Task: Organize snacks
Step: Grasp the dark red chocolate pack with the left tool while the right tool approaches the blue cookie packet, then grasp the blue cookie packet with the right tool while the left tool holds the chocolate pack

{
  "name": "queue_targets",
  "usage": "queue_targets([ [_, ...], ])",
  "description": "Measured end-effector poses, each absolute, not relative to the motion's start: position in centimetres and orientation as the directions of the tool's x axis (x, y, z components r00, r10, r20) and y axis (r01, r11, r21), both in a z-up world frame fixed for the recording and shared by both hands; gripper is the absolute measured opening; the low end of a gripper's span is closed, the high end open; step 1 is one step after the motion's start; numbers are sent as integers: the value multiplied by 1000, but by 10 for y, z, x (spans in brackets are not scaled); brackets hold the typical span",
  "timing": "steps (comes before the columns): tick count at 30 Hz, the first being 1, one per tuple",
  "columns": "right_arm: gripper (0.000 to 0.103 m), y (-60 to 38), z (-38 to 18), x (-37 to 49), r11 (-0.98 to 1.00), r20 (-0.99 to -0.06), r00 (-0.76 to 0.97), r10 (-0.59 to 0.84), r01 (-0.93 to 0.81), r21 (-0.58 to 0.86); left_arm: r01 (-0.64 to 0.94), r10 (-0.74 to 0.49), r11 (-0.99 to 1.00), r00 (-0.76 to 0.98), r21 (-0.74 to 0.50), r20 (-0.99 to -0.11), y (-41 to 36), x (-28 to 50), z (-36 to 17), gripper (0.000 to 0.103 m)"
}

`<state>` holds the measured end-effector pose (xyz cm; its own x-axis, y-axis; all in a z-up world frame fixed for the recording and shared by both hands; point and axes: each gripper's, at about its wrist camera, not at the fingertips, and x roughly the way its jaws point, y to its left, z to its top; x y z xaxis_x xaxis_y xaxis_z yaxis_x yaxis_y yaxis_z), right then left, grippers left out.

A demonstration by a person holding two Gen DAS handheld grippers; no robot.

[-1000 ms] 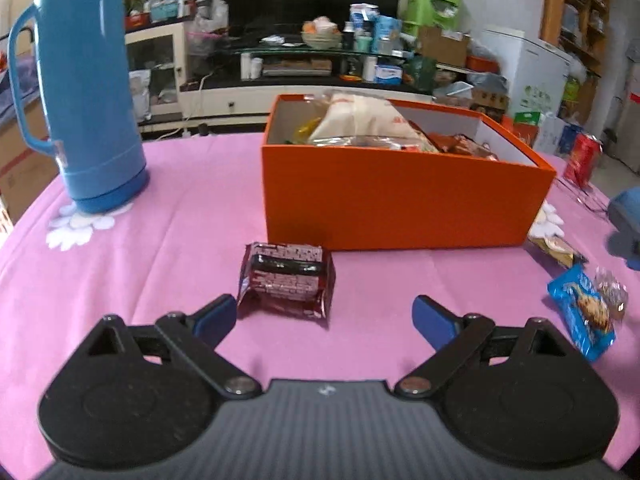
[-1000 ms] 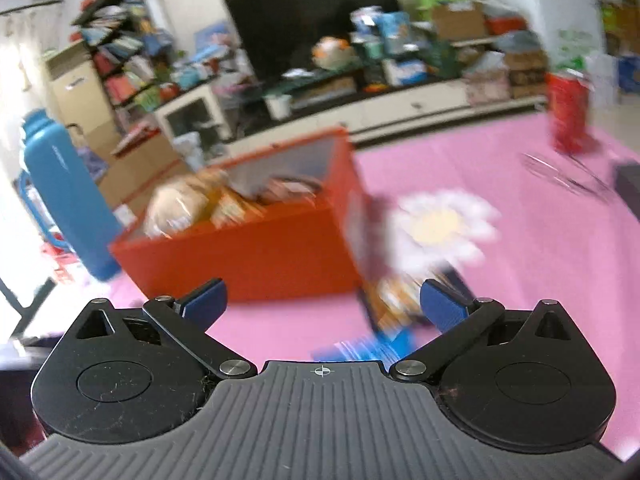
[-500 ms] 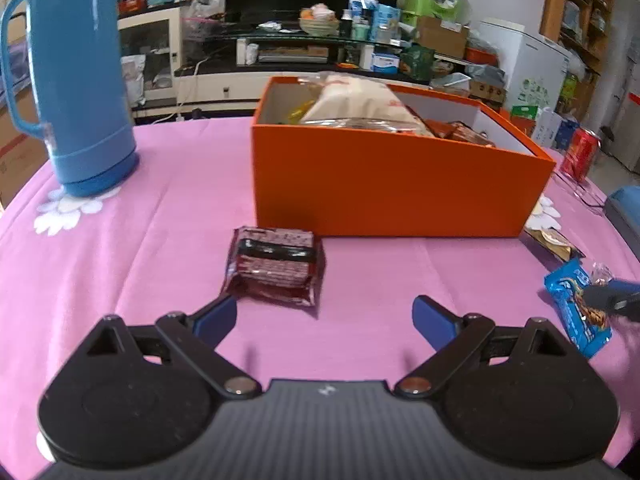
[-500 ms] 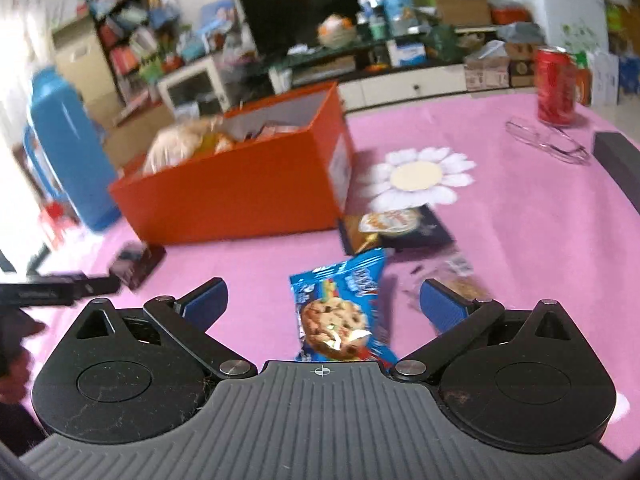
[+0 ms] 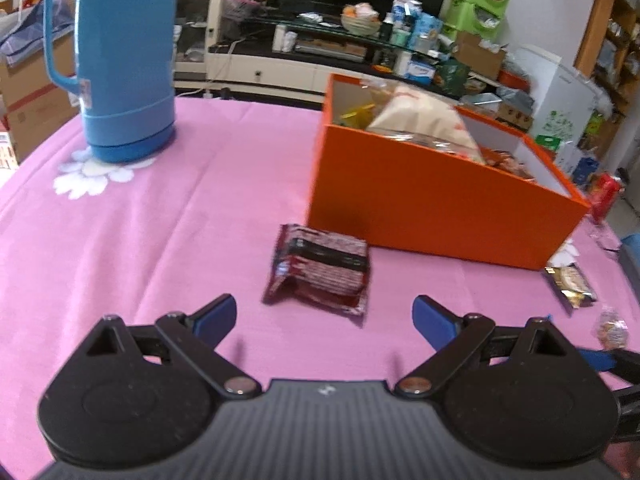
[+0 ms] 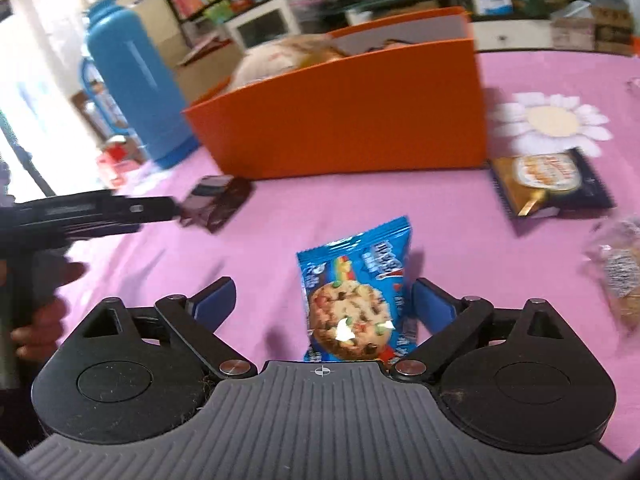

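While pink cloth covers the whole table (image 5: 168, 208), the biggest thing on it is the orange box (image 5: 432, 200), already part-filled with packets, with a blue flask (image 5: 124, 60) well apart to its left. Loose snacks lie in front of the box: a dark red pack (image 5: 320, 274) near its left corner, a blue cookie packet (image 6: 356, 292) further right, a dark packet (image 6: 548, 180) beside the box's right corner, and a clear-wrapped snack (image 6: 618, 276) at the right edge. Each gripper has its own target. The left gripper (image 5: 324, 316) is spread wide and empty, and the red pack lies just ahead of its tips, slightly left of centre, long side running across the fingers rather than along them. The right gripper (image 6: 322, 304) is nearer its snack: the cookie packet sits between the fingers, long axis pointing roughly forward toward the box, off-centre against the right finger (image 6: 430, 304) with a clear gap to the left one. Those jaws are closing, yet the pads do not squeeze the packet. My judgement is that the right hand will grip first, while the left needs to advance over the red pack.
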<state>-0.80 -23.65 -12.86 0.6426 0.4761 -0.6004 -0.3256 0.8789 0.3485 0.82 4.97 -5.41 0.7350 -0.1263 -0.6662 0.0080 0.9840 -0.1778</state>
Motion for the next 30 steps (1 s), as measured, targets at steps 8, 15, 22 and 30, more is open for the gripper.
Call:
queue_targets([
  [8, 86, -271, -121, -10, 884, -557, 709, 433, -212, 417, 32, -43, 999, 740, -29, -671, 37, 51, -54, 95],
  [15, 87, -291, -122, -9, 880, -560, 717, 415, -159, 448, 98, 34, 984, 709, 146, -704, 9, 85, -80, 95],
  [22, 89, -299, -120, -10, 876, -552, 727, 408, -143, 460, 120, -35, 990, 711, 72, -702, 16, 79, -83, 65],
  [30, 89, -278, -114, -17, 904, -566, 715, 411, -237, 356, 135, -48, 989, 670, 58, -741, 9, 11, -78, 65],
])
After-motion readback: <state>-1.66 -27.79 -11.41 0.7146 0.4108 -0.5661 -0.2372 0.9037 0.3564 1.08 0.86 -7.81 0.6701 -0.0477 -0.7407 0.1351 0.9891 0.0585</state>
